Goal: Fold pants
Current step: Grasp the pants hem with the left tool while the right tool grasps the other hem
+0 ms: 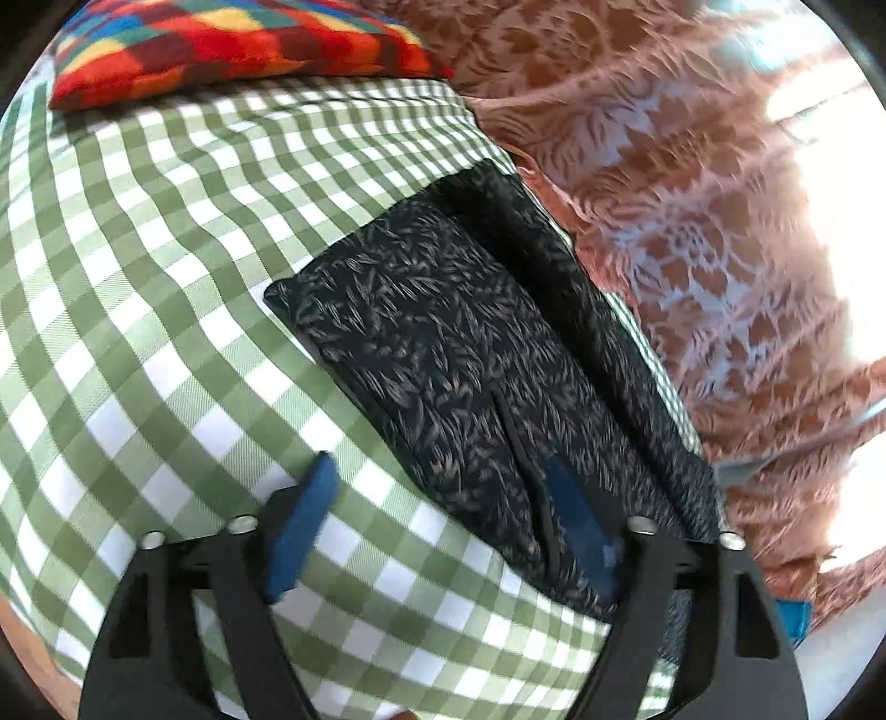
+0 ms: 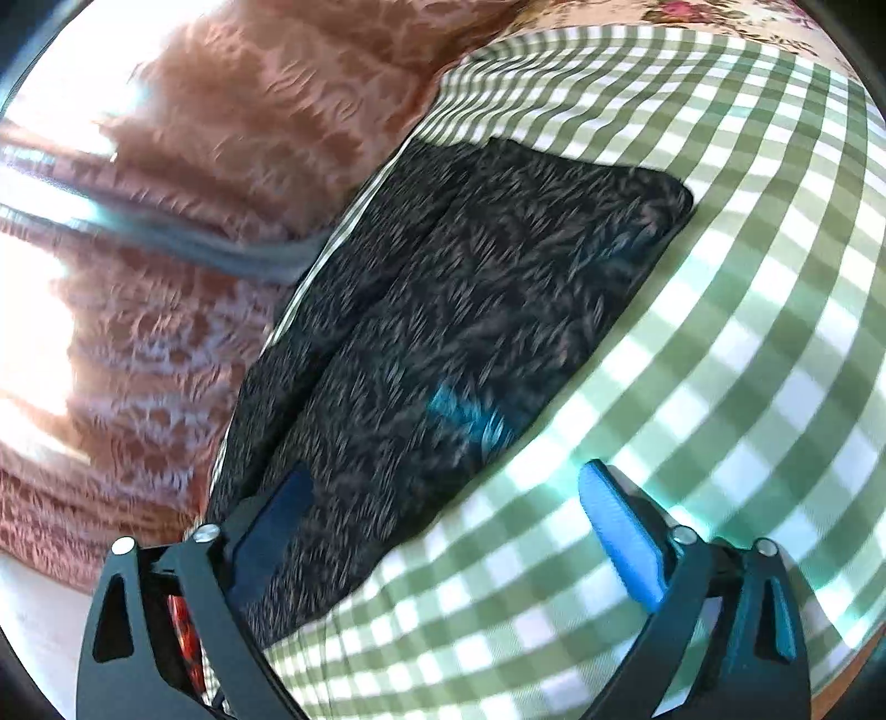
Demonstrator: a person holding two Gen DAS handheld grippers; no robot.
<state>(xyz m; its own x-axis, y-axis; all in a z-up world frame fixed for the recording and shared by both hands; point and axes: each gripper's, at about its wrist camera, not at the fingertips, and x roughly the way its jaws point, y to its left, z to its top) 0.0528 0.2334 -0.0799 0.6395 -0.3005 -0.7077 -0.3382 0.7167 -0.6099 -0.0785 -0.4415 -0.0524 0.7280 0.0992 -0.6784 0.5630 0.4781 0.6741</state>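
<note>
The pants are dark navy with a fine leaf print. They lie folded in a long strip on a green-and-white checked cloth, close to its edge. My left gripper is open above the pants' near end, one blue pad over the cloth and the other over the fabric. In the blurred right wrist view the pants run up and away. My right gripper is open too, straddling their side edge with one pad over the checked cloth. Neither gripper holds anything.
A multicoloured checked cushion sits at the far end of the cloth. Pinkish-brown lace fabric hangs along the edge beside the pants, with bright window light behind it. A blurred blue patch shows over the pants; what it is cannot be told.
</note>
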